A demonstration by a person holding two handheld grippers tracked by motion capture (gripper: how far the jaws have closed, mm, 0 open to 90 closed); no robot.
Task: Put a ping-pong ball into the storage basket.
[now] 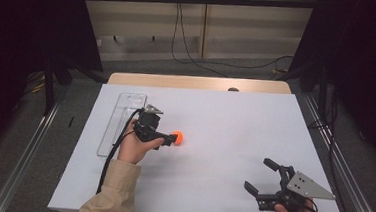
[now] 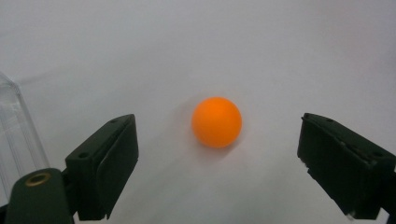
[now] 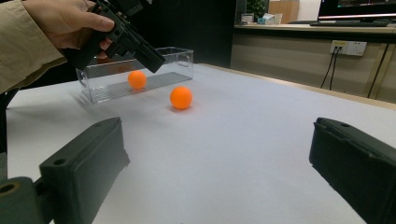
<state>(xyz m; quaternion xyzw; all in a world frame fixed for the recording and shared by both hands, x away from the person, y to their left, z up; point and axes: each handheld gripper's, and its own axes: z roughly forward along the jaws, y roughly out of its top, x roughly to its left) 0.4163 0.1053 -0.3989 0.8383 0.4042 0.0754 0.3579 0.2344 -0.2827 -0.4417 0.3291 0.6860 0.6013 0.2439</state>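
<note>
While the orange ball (image 1: 177, 137) lies on the white table (image 1: 234, 134) left of its middle, the left gripper (image 1: 172, 139) is held over it, its jaws spread wide on either side with the ball seen between them, untouched by either pad. A clear plastic box (image 1: 120, 121) is set along the left edge, and a second orange ball (image 3: 137, 79) is seen inside it. Near the front right corner, the right gripper (image 1: 261, 177) is held with jaws wide apart and nothing between them.

Orange ball (image 2: 216, 122) on a plain white table (image 1: 234, 134). Clear colourless tray (image 3: 180, 60); black left gripper (image 2: 217, 163) and right gripper (image 1: 263, 177). Beige sleeve (image 1: 112, 193).
</note>
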